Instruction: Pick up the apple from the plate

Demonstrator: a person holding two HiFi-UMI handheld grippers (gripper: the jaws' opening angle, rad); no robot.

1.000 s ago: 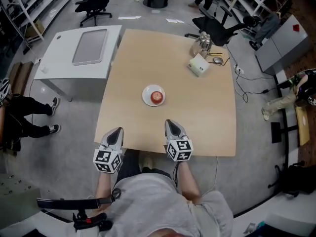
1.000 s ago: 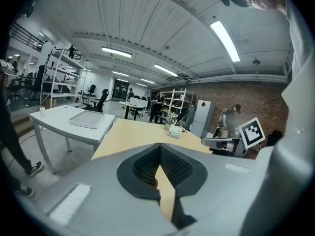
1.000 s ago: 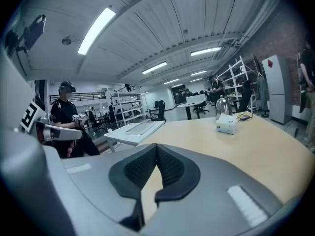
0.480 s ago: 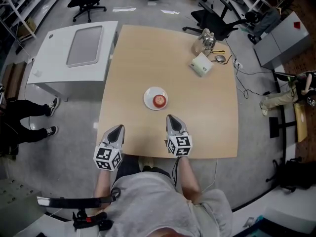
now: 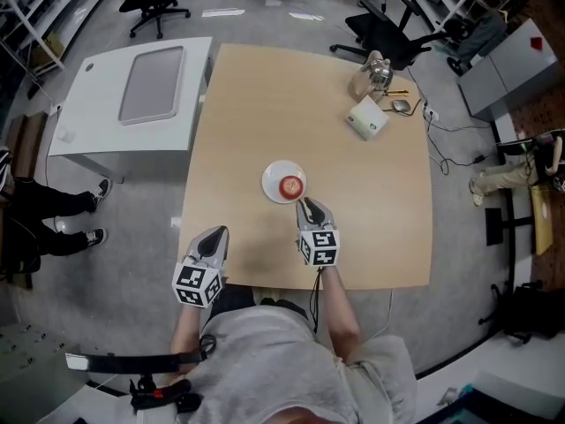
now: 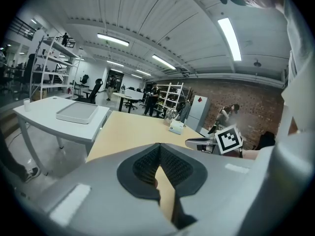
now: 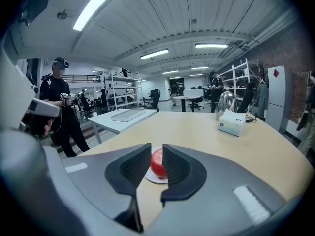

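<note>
A red apple [image 5: 290, 185] [image 7: 158, 163] sits on a small white plate [image 5: 273, 177] [image 7: 152, 177] near the middle of the wooden table [image 5: 256, 104]. My right gripper [image 5: 309, 205] [image 7: 156, 154] hovers just short of the plate's near rim, pointing at the apple. Its jaws are opening, a narrow gap shows between them, and nothing is in it. My left gripper [image 5: 214, 236] [image 6: 158, 157] is over the table's near edge, well left of the plate, with its pads touching and empty.
A white box [image 5: 365, 118] [image 7: 231, 122] and a glass jug [image 5: 372, 69] stand at the table's far right corner beside cables. A white side table with a grey tray [image 5: 151, 82] adjoins the left edge. Office chairs stand beyond. A person stands at the left.
The right gripper has moved forward over the table to the plate's near rim and its jaws have parted slightly. The left gripper has edged forward onto the table's near edge.
</note>
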